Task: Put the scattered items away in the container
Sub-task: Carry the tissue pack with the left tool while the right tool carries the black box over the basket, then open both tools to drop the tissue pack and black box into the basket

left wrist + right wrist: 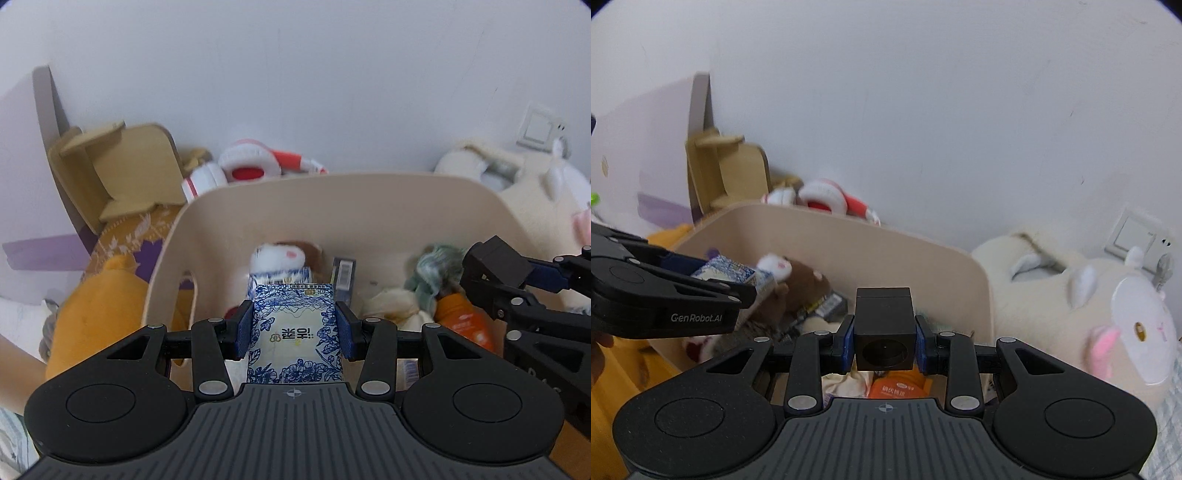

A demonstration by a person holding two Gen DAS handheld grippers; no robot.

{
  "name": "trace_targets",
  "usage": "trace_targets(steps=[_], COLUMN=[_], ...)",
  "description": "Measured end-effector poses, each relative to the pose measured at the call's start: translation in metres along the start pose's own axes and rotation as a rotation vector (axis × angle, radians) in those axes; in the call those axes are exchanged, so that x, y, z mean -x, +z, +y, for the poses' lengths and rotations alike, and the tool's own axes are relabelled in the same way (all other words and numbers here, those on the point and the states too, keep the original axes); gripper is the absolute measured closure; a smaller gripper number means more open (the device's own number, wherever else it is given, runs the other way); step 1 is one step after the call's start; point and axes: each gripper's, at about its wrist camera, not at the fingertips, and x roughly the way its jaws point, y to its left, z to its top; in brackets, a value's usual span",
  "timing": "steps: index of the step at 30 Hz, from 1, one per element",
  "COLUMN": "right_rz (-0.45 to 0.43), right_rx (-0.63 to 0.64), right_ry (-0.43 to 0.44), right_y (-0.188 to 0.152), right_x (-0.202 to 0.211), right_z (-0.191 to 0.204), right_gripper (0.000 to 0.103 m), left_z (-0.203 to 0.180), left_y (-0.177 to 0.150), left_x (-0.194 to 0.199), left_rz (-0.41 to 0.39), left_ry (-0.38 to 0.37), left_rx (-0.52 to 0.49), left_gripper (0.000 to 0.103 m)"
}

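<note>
My left gripper (294, 328) is shut on a blue-and-white floral tissue pack (295, 332) and holds it over the beige plastic bin (332, 192). My right gripper (884, 341) is shut on a black cube (884, 328) with a round recess in its near face, above the bin (849, 236). In the left wrist view the right gripper (476, 275) and its cube (496, 258) hang at the right. The left gripper (713, 275) with the pack (727, 273) shows at the left of the right wrist view. Inside the bin lie a brown plush (805, 280), an orange bottle (465, 321), a greenish cloth (436, 269) and a small dark box (343, 277).
Behind the bin lie red-and-white headphones (243, 166) and a wooden stand (129, 166) against the white wall. An orange plush (99, 306) sits left of the bin. A cream plush animal (1089, 306) lies to its right, under a wall socket (1137, 236).
</note>
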Motion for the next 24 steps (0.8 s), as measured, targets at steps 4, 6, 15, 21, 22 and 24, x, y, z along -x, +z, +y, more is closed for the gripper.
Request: trace_targets(steps=[4,6,15,21,22,24], right_rz=[0.048,0.059,0.069,0.007,-0.006,-0.032], right_rx=[-0.005,-0.003,0.008,0.013,0.006,-0.007], right_ry=[-0.008,-0.008,-0.003,-0.013,-0.006,-0.001], right_y=[-0.007,-0.01,-0.013,-0.012,-0.011,-0.007], right_x=[-0.018,-0.023,-0.025,0.0,0.005,0.016], right_z=[0.001,0.001,0.01,0.008,0.006,0.003], right_gripper=[0.074,0.074,0.064,0.015,0.013,0.009], left_z=[0.0,0.0,-0.002,0.001,0.001,0.002], left_y=[-0.001,0.001,0.0,-0.001,-0.001,0.0], left_x=[-0.01,-0.012,-0.015,0.005,0.009,0.018], left_rz=[0.017,0.024,0.046,-0.042,-0.057,-0.083], left_ry=[0.019,0.016,0.0,0.004,-0.002,-0.018], left_rx=[-0.011,-0.011,-0.009,0.006,0.013,0.027], left_gripper=[0.056,0.056,0.043,0.023,0.021,0.019])
